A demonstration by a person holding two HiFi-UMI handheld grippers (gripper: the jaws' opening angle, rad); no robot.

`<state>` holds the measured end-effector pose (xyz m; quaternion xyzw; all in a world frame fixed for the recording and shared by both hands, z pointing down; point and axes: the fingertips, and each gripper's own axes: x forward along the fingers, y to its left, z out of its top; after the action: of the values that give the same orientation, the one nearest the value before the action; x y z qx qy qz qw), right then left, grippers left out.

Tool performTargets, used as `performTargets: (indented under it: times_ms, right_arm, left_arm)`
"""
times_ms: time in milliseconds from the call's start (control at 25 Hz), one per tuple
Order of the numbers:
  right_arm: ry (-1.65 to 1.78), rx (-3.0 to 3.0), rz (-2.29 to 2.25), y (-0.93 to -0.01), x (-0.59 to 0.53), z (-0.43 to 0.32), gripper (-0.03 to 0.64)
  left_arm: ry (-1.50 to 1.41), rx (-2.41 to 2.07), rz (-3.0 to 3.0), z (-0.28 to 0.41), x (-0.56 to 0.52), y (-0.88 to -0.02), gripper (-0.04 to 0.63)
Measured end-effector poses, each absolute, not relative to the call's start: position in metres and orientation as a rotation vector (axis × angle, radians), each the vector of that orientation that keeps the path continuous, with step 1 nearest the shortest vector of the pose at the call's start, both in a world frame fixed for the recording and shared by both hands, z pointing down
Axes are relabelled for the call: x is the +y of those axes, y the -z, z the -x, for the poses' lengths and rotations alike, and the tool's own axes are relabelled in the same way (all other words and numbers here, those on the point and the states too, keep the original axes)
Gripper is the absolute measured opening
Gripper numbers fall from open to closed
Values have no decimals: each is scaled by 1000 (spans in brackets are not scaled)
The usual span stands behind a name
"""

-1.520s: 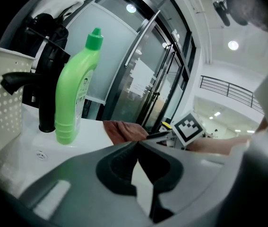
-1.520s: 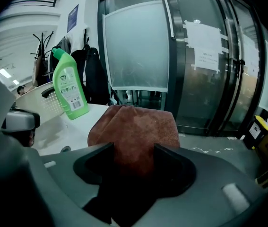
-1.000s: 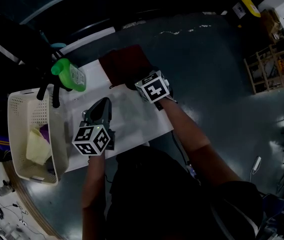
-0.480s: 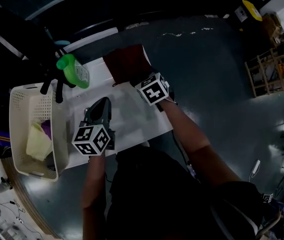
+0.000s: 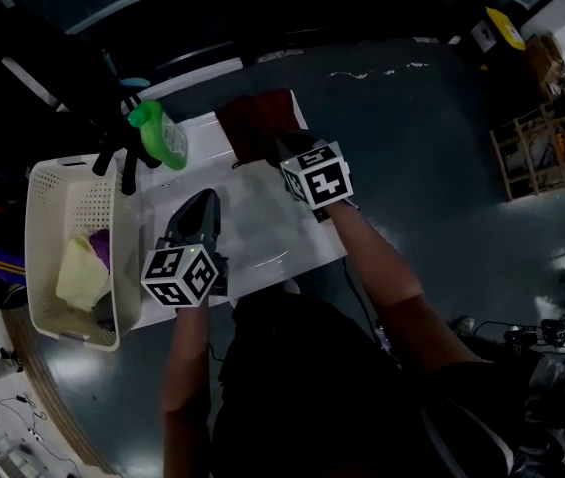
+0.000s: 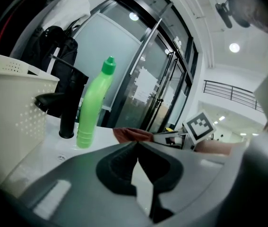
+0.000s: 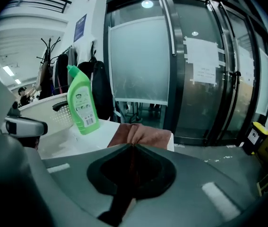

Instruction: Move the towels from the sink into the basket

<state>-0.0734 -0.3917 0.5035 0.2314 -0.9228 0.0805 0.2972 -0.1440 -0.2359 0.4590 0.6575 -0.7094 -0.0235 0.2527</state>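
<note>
Head view: both forearms are being held out over the white sink (image 5: 257,229). The left gripper (image 5: 199,207) is being held low over the basin's left part, pointing far. The right gripper (image 5: 281,147) is being held at the far right corner, its tips on the brown towel (image 5: 254,122), which is lying at the sink's far right edge. The basket (image 5: 35,257) is standing just left of the sink, with a yellow towel (image 5: 81,272) and a purple towel (image 5: 102,247) inside. Open floor is showing to the right.

Left gripper view: the left gripper (image 6: 136,144) jaws are being kept together, nothing between them. The green bottle (image 6: 94,109) and black faucet (image 6: 68,105) are standing ahead to the left, the basket (image 6: 8,110) wall close at left, the brown towel (image 6: 131,135) far ahead.

Right gripper view: the right gripper (image 7: 133,146) jaws are being clamped on a bunched fold of the brown towel (image 7: 142,135). The green bottle (image 7: 82,102) is standing to the left, the basket (image 7: 46,109) beyond it.
</note>
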Motion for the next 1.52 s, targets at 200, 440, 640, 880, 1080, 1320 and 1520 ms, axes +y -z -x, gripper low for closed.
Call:
performTargets:
  times_ms: [200,440,640,880,1080,1320,1520]
  right_arm:
    - [-217,-2513,-628,-477,-385,77,14]
    - [-191,-2595,-642,-440,-375,81,14]
    - [-172,-2644,-631,-417,-360,86,14]
    - [-130,-2698,-616,-390,-342,89,14]
    - [-118,-2733,-595,-374,-326,95,14]
    - [-74,-2785,-566,-349,-309,101,14]
    - [-37,-2837,-527,-325,-295,106,14]
  left_arm:
    - [73,-1932,-1811,144,-229,-448,9]
    - [84,-1945,-1840,146,-222,-433,9]
    - [68,-1955,-1861,147,-212,-423,9]
    - [60,-1990,-1870,152,-195,-410,9]
    - [65,-2027,-1861,161,-180,-398,9]
    - [67,-2068,-1853,166,-164,-387,9]
    - [61,-2104,-1842,169,-149,-375,9]
